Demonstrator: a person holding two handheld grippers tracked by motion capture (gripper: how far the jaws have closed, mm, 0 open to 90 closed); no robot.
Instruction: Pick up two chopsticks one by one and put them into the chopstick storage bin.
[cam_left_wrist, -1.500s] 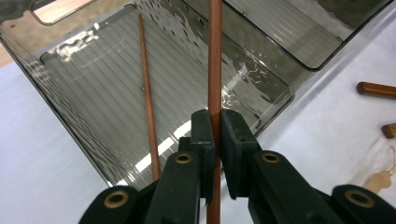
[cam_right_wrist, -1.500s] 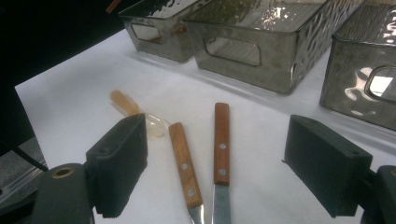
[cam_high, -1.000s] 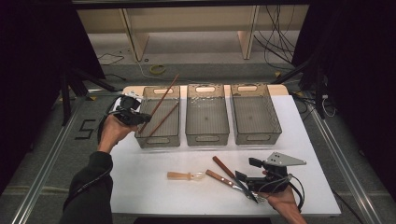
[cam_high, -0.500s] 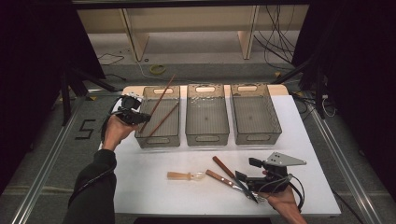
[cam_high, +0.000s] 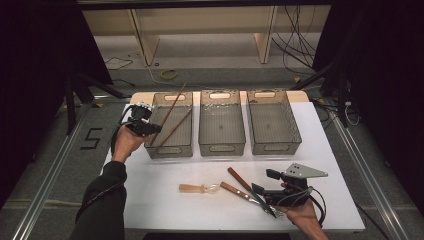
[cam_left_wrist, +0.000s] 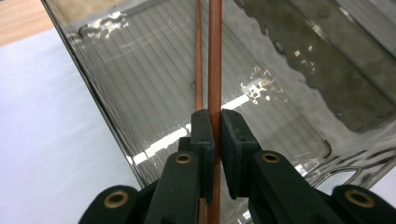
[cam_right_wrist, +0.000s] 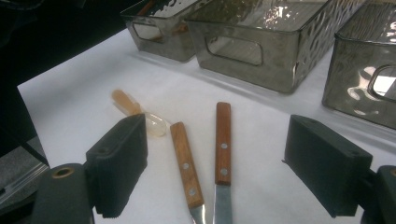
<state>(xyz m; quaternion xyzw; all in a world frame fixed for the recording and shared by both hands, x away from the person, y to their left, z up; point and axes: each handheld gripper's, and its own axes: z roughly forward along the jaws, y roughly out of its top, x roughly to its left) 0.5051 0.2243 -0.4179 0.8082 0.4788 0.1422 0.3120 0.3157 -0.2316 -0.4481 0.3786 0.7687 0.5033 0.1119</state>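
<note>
Hiding knife blades (cam_right_wrist: 215, 210): frame edge.

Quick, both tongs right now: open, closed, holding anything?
Left tongs: closed on a chopstick, over the left bin.
Right tongs: open, holding nothing, above two wooden-handled knives.

High view: above, looking forward and down on the table (cam_high: 150, 200).
Gripper views: close, sharing the bins (cam_right_wrist: 243, 42).
</note>
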